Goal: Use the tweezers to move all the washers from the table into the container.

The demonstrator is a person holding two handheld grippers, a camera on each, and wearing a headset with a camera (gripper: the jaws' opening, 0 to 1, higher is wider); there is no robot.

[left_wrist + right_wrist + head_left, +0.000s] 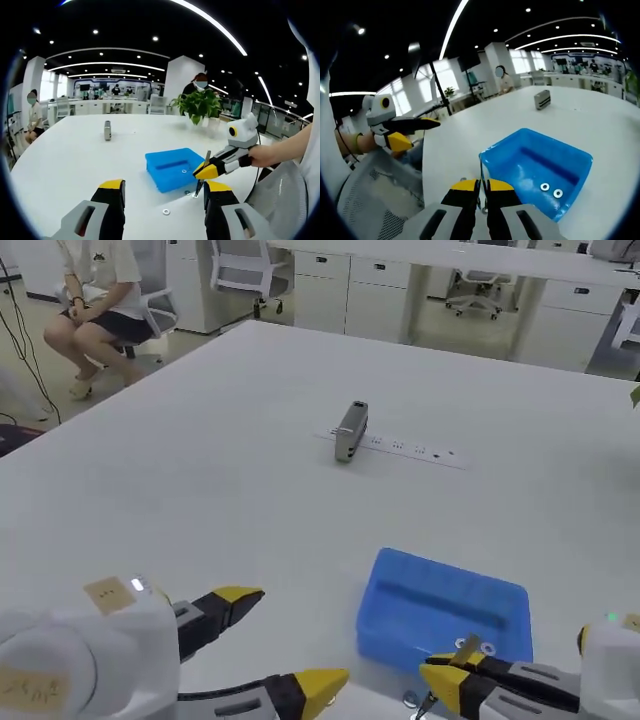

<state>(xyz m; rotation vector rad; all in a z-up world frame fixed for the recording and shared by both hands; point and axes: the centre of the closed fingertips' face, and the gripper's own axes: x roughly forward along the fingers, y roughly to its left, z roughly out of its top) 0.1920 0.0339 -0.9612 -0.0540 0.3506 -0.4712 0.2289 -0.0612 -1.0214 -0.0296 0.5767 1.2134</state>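
Open-plan office all around, and in the head view a white desk [200, 470] is carrying the blue container [440, 595] close to the near edge, with washers [487, 648] already lying inside. The left gripper [280, 642] is hanging wide open, holding nothing. The right gripper [440, 682] is sitting low, just beside the container's near wall.

Over to the left gripper view: a loose washer [165, 212] is lying on the desk between the open jaws. A second washer [187, 192] is resting right by the container wall, and the tweezers [205, 165] are pointing down at it.

Now the right gripper view: the jaws are clamping shut on the tweezers [481, 175], and the tips are hanging just short of the container rim.

Picking up that near washer looks like the step in hand. Doing it well likely means lowering the tips to straddle the washer's rim, squeezing gently so it is not flicking away, then lifting clear of the wall before releasing.
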